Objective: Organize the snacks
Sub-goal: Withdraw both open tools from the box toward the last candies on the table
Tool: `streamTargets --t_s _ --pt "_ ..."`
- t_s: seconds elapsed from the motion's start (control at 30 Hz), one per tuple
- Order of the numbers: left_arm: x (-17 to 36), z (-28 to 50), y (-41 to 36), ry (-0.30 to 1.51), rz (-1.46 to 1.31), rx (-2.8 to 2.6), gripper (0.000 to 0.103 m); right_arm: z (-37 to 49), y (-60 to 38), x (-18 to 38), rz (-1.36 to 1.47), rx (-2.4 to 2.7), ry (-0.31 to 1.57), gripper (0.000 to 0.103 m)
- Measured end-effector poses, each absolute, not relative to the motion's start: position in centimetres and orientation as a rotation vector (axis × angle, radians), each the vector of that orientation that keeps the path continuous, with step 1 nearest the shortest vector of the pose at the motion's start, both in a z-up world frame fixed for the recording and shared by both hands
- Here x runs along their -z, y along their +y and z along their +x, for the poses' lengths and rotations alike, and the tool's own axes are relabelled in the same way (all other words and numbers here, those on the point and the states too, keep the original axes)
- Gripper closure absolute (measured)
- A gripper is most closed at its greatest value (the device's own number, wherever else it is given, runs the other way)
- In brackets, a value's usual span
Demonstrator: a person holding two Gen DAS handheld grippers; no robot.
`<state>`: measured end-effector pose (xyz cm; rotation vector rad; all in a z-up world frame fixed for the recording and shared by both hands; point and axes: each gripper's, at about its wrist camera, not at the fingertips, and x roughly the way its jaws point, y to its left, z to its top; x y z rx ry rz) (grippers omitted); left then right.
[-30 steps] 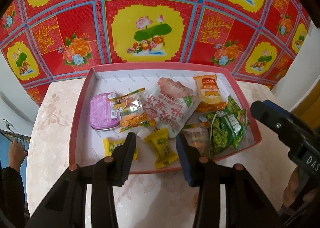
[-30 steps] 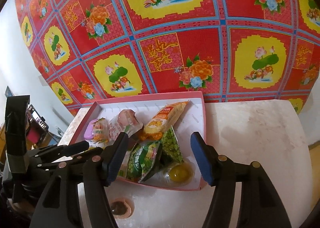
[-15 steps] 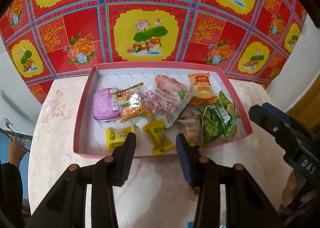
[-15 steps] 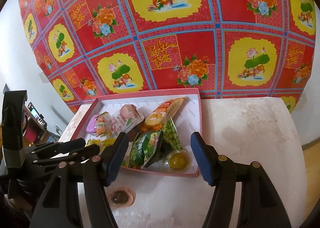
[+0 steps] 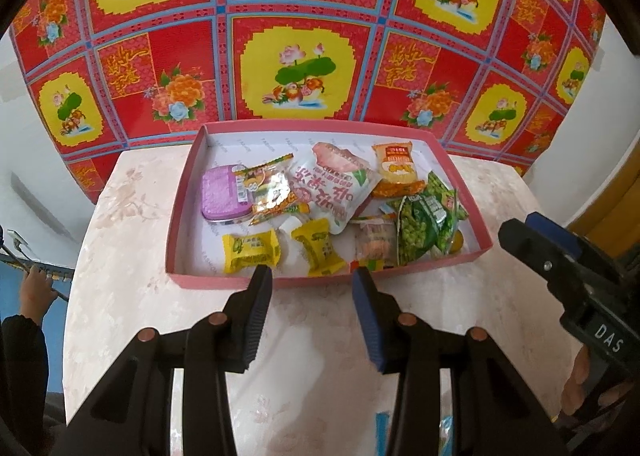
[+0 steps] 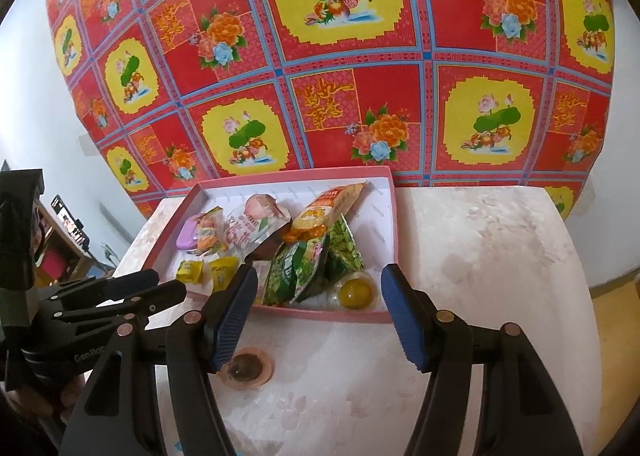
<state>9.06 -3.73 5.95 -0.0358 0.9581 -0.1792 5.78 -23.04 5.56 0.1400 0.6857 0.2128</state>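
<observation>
Both tongs stand spread with nothing between their blue pads: our left gripper (image 5: 312, 276) at the lower centre of its own view, our right gripper (image 6: 316, 288) wider apart at the lower centre of its view. We read "DAS" in white on the right tool's black body at the lower right of the left view, and "GenRob" on the left tool at the lower left of the right view.

The snacks lie piled in a pink tray (image 5: 176, 244) on a pale marbled table (image 5: 120, 296), mid-frame. The white pouch (image 5: 336, 191) carries large red Chinese characters; print on the green pea bags (image 5: 424, 223), orange packet (image 5: 396, 167) and yellow sweets (image 5: 250, 250) is too small to read. A red cloth (image 5: 320, 15) behind bears gold characters.

Compared with a second ago, the tray sits higher and smaller in both views, clear of the fingertips; both openings are unchanged.
</observation>
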Motion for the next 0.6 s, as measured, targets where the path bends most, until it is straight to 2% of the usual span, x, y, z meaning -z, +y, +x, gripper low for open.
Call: streamTargets --t_s 0.6 --pt "-4.8 5.5 -1.8 0.977 -0.037 0.160 0.059 2.4 -21.5 -4.1 0.094 -0.195 0.729 0.037"
